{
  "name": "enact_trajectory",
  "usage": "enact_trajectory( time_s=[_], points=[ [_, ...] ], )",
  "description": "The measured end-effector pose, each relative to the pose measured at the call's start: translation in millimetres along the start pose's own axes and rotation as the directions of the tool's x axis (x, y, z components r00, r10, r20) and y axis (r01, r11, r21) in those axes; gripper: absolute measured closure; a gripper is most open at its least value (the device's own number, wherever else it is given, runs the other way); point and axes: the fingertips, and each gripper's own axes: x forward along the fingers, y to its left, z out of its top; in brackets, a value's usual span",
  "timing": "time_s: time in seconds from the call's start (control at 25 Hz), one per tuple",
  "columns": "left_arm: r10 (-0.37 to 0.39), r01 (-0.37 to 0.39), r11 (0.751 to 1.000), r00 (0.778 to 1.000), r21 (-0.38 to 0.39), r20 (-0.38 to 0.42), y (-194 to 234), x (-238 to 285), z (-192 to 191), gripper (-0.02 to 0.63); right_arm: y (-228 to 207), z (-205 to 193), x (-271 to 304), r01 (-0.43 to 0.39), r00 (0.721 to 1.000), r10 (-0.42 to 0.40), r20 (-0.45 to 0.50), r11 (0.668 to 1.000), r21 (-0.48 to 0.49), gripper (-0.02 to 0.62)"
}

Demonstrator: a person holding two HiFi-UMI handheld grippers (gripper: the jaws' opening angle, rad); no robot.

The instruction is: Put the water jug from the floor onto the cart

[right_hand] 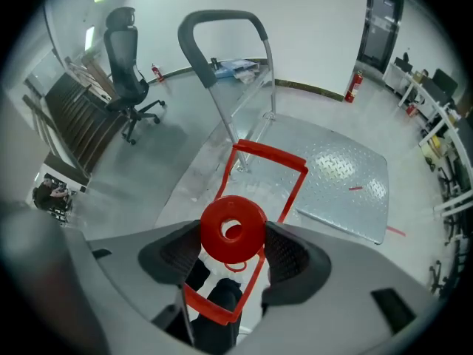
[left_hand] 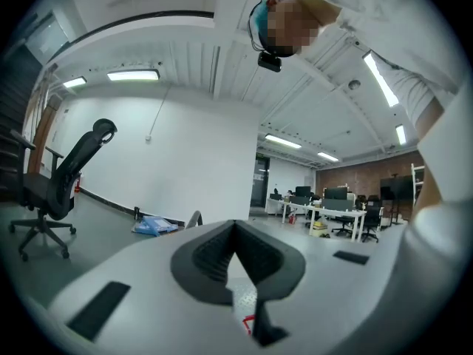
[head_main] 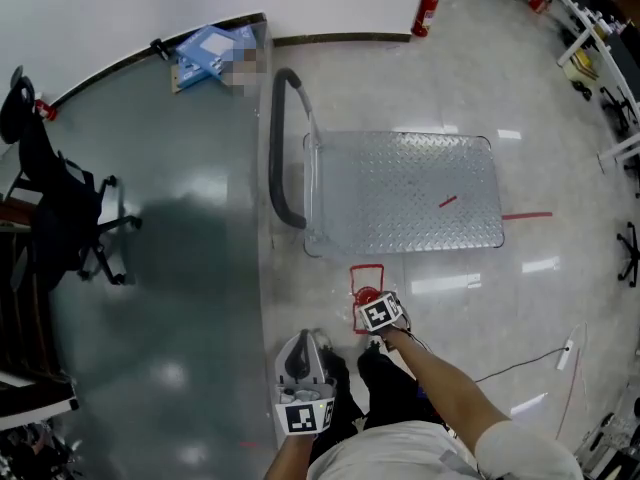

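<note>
The water jug (head_main: pixel 366 298) is clear with a red cap (right_hand: pixel 233 229) and a red carry frame (right_hand: pixel 266 157). It stands at the person's feet, just off the near edge of the cart (head_main: pixel 400 193). My right gripper (head_main: pixel 372 310) reaches down over it, and in the right gripper view its jaws (right_hand: pixel 233 242) press both sides of the cap. The cart's diamond-plate deck (right_hand: pixel 347 176) is bare, with its grey push handle (head_main: pixel 280 148) on the left. My left gripper (head_main: pixel 300 340) hangs lower left, jaws (left_hand: pixel 236 228) together on nothing.
A black office chair (head_main: pixel 60 208) stands on the darker floor at left. A blue bundle (head_main: pixel 210 50) lies by the back wall and a fire extinguisher (head_main: pixel 427 11) stands beside it. A thin cable (head_main: pixel 520 363) runs along the floor at right. Desks line the far right.
</note>
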Motion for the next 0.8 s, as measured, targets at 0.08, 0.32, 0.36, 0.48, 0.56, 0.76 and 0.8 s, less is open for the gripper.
enact_trajectory(
  time_s=[0.08, 0.32, 0.36, 0.48, 0.56, 0.76, 0.8],
  points=[
    [0.012, -0.012, 1.0, 1.0, -0.001, 0.023, -12.2, 5.1, 18.4, 0.603, -7.5, 9.9, -29.4, -0.008, 1.0, 0.008, 0.014, 1.0, -0.02, 0.321],
    [-0.011, 0.01, 1.0, 0.997, 0.016, 0.082, -48.3, 21.8, 62.6, 0.603, -30.1, 18.5, -88.7, -0.021, 0.999, 0.024, 0.043, 0.997, -0.069, 0.322],
    [-0.025, 0.024, 0.999, 0.995, 0.022, 0.092, -50.0, 30.1, 66.4, 0.603, -35.7, 23.6, -93.4, -0.018, 0.999, 0.021, 0.05, 0.997, -0.073, 0.322],
    [-0.06, 0.057, 0.998, 0.992, 0.027, 0.115, -44.4, 63.9, 71.3, 0.603, -51.0, 45.1, -101.6, -0.013, 0.998, 0.018, 0.059, 0.996, -0.089, 0.322],
    [-0.088, 0.086, 0.996, 0.988, 0.025, 0.123, -37.2, 90.0, 75.4, 0.603, -57.5, 61.1, -105.3, -0.013, 0.998, 0.019, 0.057, 0.995, -0.1, 0.322],
    [-0.19, 0.19, 0.982, 0.971, 0.013, 0.148, -22.6, 163.5, 97.3, 0.603, -78.9, 111.6, -116.0, 0.015, 0.998, -0.01, 0.059, 0.996, -0.089, 0.322],
    [-0.21, 0.211, 0.977, 0.966, 0.012, 0.147, -19.3, 175.8, 102.3, 0.603, -81.7, 120.7, -117.5, 0.021, 0.998, -0.016, 0.062, 0.997, -0.078, 0.322]
  ],
)
